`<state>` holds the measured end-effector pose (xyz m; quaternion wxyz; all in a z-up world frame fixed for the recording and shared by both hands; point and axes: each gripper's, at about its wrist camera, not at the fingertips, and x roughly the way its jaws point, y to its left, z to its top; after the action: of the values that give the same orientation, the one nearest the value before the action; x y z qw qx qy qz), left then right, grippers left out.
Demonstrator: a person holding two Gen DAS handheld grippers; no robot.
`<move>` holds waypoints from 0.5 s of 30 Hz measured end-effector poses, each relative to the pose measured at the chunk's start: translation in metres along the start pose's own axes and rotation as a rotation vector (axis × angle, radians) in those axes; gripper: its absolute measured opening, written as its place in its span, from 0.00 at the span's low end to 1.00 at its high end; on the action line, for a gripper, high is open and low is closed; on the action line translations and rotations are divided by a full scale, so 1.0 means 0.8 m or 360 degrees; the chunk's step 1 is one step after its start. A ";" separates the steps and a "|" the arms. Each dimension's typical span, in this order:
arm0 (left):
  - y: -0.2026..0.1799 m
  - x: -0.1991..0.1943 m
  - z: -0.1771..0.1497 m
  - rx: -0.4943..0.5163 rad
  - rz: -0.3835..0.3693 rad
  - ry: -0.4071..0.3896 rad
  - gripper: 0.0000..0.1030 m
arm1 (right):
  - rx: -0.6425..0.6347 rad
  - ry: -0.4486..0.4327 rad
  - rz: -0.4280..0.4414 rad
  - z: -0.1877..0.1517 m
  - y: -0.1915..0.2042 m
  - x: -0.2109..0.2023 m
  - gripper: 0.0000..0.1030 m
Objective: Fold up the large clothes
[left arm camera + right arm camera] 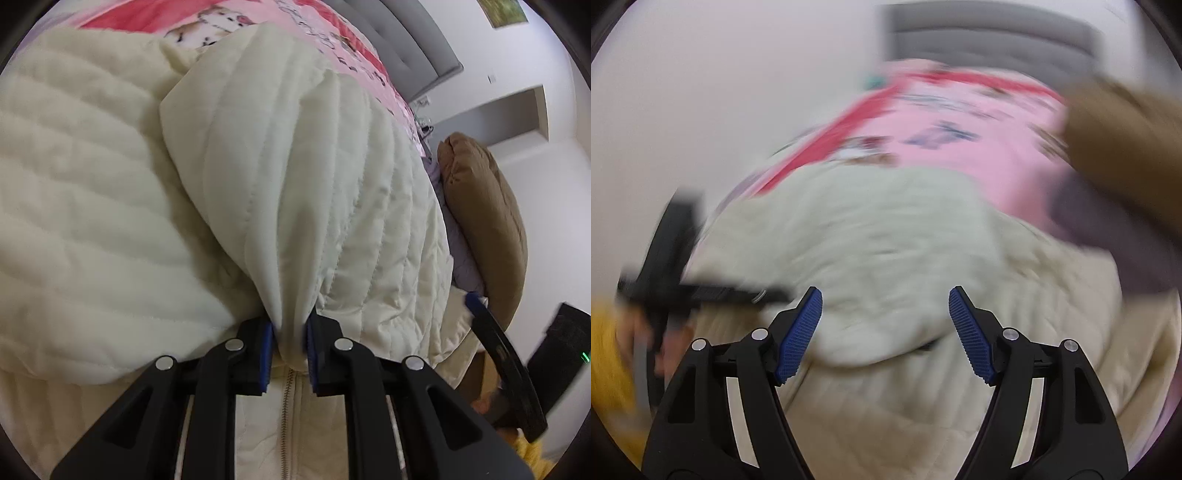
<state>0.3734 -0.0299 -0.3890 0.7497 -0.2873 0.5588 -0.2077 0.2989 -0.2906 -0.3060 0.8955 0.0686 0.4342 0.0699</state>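
Observation:
A cream quilted jacket lies on a pink patterned bedspread. My left gripper is shut on a bunched fold of the jacket, lifted over the zipper. In the right wrist view, which is blurred by motion, the jacket lies spread below my right gripper, which is open and empty above it. The right gripper's blue-tipped finger shows at the right of the left wrist view. The left gripper appears as a dark blur in the right wrist view.
A brown cushion and a lilac cloth lie at the bed's right side. A grey headboard stands at the far end against a white wall. The bedspread fills the far part of the bed.

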 end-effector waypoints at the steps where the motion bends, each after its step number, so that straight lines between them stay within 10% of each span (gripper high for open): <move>1: 0.002 -0.004 -0.001 -0.0003 -0.0008 -0.0014 0.14 | 0.0092 0.0022 -0.0030 0.003 -0.012 0.012 0.66; 4: 0.004 -0.011 -0.009 0.0015 -0.0019 -0.0062 0.14 | 0.0290 0.0067 0.0053 0.005 -0.039 0.041 0.66; 8: 0.000 -0.032 -0.019 0.0085 0.0023 -0.0198 0.11 | 0.0520 0.0139 0.0289 0.015 -0.061 0.080 0.12; 12: -0.020 -0.055 -0.035 0.0229 0.0050 -0.0260 0.09 | 0.0325 -0.0058 0.0200 0.036 -0.038 0.045 0.10; 15: -0.005 -0.036 -0.041 0.0136 0.0106 -0.0200 0.09 | 0.0260 0.0156 0.0037 0.019 -0.039 0.076 0.10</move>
<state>0.3334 -0.0216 -0.3725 0.8014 -0.2487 0.5105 -0.1880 0.3505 -0.3109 -0.3491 0.8637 0.1430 0.4810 0.0477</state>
